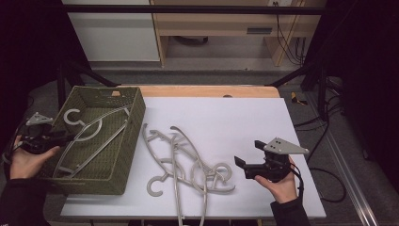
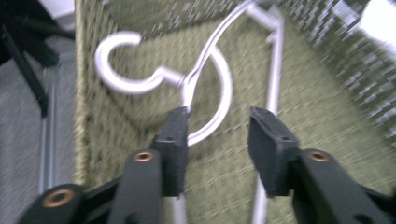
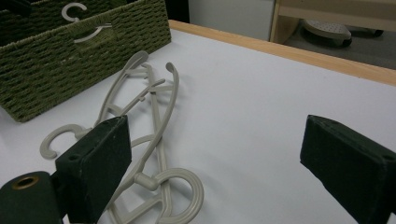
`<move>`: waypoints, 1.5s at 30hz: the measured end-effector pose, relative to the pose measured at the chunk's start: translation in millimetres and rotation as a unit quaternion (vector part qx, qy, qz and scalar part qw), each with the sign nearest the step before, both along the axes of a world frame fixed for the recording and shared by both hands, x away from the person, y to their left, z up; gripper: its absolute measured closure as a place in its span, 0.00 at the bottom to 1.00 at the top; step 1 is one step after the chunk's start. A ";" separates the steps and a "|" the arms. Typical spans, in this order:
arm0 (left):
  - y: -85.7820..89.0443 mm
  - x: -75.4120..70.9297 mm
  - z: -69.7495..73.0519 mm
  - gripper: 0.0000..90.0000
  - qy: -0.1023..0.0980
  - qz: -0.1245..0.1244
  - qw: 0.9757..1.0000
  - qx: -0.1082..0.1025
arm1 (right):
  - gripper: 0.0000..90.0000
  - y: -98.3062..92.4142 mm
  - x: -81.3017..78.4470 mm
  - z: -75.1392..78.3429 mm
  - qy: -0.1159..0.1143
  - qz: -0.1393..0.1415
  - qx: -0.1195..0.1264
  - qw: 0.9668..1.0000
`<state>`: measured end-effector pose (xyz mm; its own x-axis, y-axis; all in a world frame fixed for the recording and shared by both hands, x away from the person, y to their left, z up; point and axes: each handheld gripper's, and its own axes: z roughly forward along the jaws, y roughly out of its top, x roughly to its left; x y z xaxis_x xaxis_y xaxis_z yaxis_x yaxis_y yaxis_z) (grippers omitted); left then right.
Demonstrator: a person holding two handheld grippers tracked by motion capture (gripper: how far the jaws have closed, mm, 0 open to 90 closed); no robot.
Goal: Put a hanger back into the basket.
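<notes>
So, hangers are going from the desk (image 1: 244, 117) into the green woven basket (image 1: 134, 136) at the left of the high view, and the job looks roughly a third done. One pale hanger (image 1: 89, 134) already lies in the basket, hook toward the far wall, its long arm slanting down toward the near corner. Over it, at the basket's left rim, the left tongs (image 1: 63, 137) stand partly apart; in the left gripper view their pads sit on either side of the hanger's neck (image 2: 196, 79) without pressing on it, one pad just beside the wire, so I judge that hanger let go and resting on the weave by itself.

What is left lies in the middle of the desk: a tangled heap of hangers (image 1: 183, 165), at least two and perhaps three, hooks and arms crossed over one another, the lowest ends running off the bottom edge of the frame. In the right gripper view the heap (image 3: 149, 140) lies at the lower left, close in front of the near pad. The right tongs (image 1: 247, 165) wait at the lower right of the desk, wide apart and holding nothing, aimed toward the heap but apart from it.

My guess is the tangle will need teasing apart, since lifting one hook could drag its neighbours along
</notes>
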<state>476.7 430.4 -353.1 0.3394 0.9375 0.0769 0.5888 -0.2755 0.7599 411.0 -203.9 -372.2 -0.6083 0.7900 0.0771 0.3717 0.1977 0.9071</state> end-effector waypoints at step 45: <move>-144.1 -87.7 -5.6 0.09 -0.115 -0.176 0.971 -0.112 | 0.11 28.3 -20.5 -13.8 0.034 0.015 -0.021 0.999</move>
